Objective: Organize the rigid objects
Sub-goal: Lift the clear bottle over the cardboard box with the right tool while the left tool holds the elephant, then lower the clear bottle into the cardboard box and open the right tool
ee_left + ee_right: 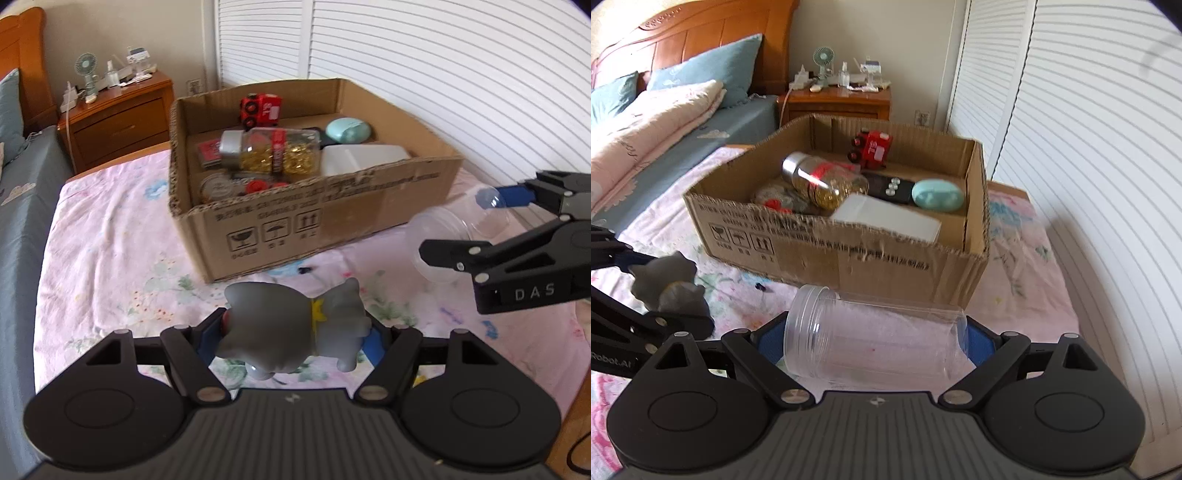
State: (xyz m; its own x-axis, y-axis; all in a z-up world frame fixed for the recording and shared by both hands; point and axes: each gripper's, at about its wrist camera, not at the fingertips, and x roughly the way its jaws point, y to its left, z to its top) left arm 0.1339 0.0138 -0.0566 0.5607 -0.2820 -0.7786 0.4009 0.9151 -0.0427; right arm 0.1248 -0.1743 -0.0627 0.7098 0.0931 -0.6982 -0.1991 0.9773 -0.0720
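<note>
On the far left there is a bed with blue pillows and a pink quilt, and a wooden nightstand with a little green fan on top. The left tool is squeezed tight on a gray toy animal, which has a bit of yellow on it, and holds it above the pink flowery blanket, just in front of the cardboard box. The box sits on the blanket and is open on top. Inside it, at the back, is a red toy truck. In the middle lies a jar of gold bits with a silver lid, resting on its side on other small things, some with red parts. Next to it is a black gadget with buttons, then a white container and a light blue-green oval thing. On the right, the right tool is squeezed on a clear plastic jar. The jar is on its side with no lid, its open mouth points left, and it is held above the blanket just in front of the box. On the far right are white slatted doors.
</note>
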